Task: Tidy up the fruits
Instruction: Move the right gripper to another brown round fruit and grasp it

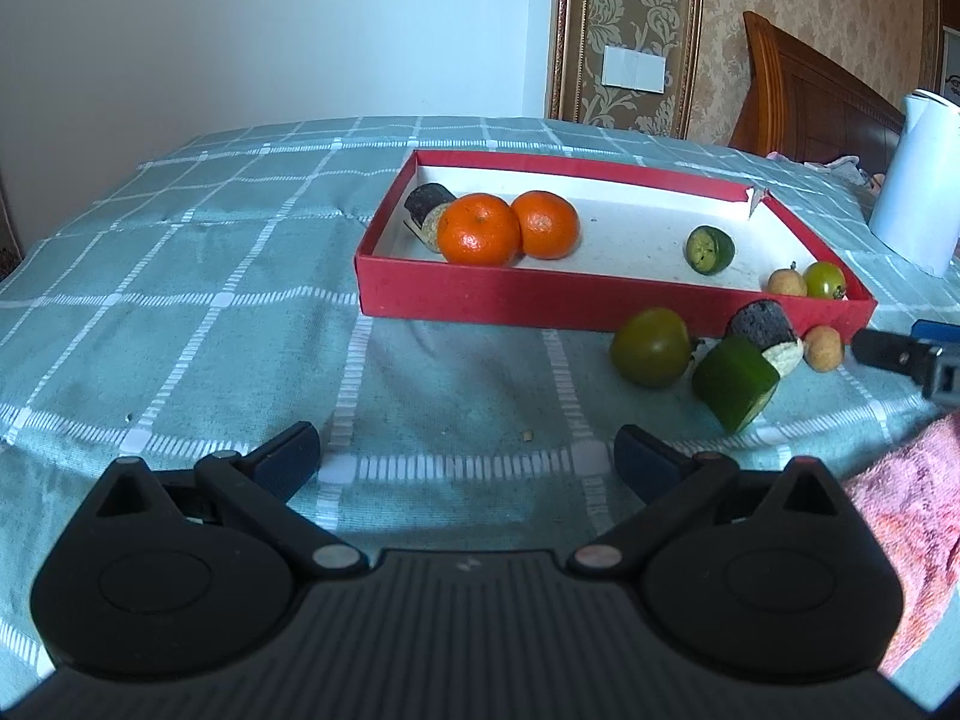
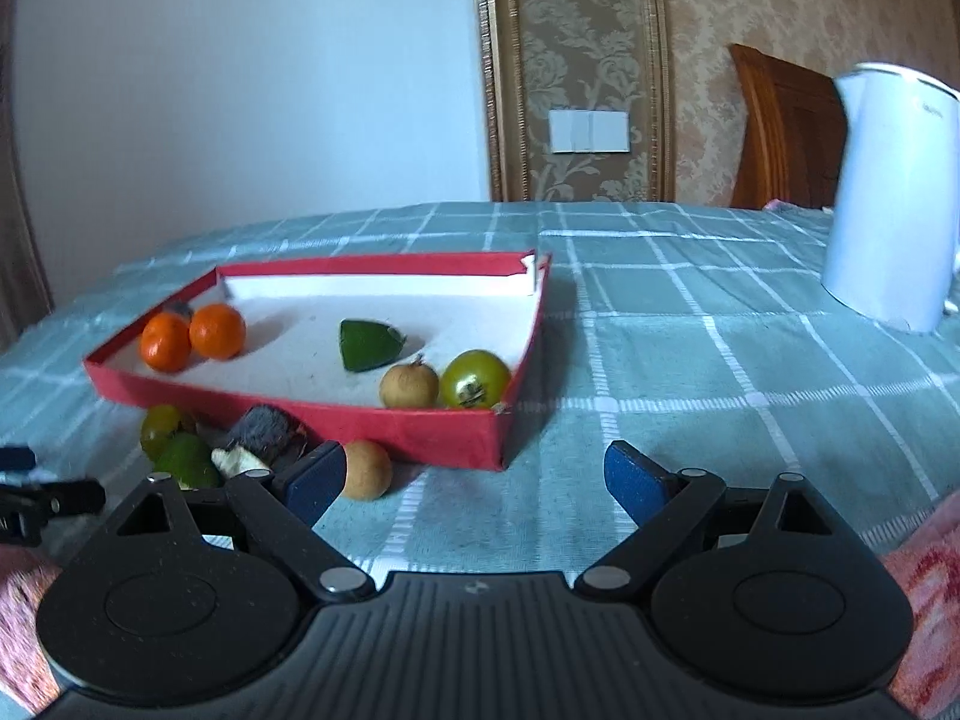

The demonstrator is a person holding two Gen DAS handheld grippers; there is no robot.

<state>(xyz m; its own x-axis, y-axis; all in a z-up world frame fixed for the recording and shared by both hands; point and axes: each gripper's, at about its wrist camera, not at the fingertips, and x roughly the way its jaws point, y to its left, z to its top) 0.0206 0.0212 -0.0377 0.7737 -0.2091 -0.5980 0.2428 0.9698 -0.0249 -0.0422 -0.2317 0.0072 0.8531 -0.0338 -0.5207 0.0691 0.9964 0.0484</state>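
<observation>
A shallow red box (image 1: 516, 300) (image 2: 420, 429) lies on the checked cloth. Inside it are two oranges (image 1: 478, 229) (image 2: 217, 330), a dark cylinder piece (image 1: 427, 201), a green piece (image 1: 710, 249) (image 2: 367, 345), a tan longan (image 1: 783, 282) (image 2: 409, 386) and a green tomato (image 1: 825, 279) (image 2: 475, 379). On the cloth in front of the box lie a green tomato (image 1: 651, 347) (image 2: 159, 429), a green chunk (image 1: 735, 382) (image 2: 187, 461), a dark piece (image 1: 761, 322) (image 2: 264, 429) and a longan (image 1: 823, 347) (image 2: 367, 470). My left gripper (image 1: 468, 456) is open over bare cloth. My right gripper (image 2: 475, 477) is open, its left fingertip next to the loose longan.
A white kettle (image 1: 918, 180) (image 2: 888, 198) stands at the back right of the table. A wooden headboard (image 1: 804, 102) and patterned wall lie behind. A pink sleeve (image 1: 912, 516) shows at the lower right. The right gripper's finger (image 1: 900, 354) enters the left wrist view.
</observation>
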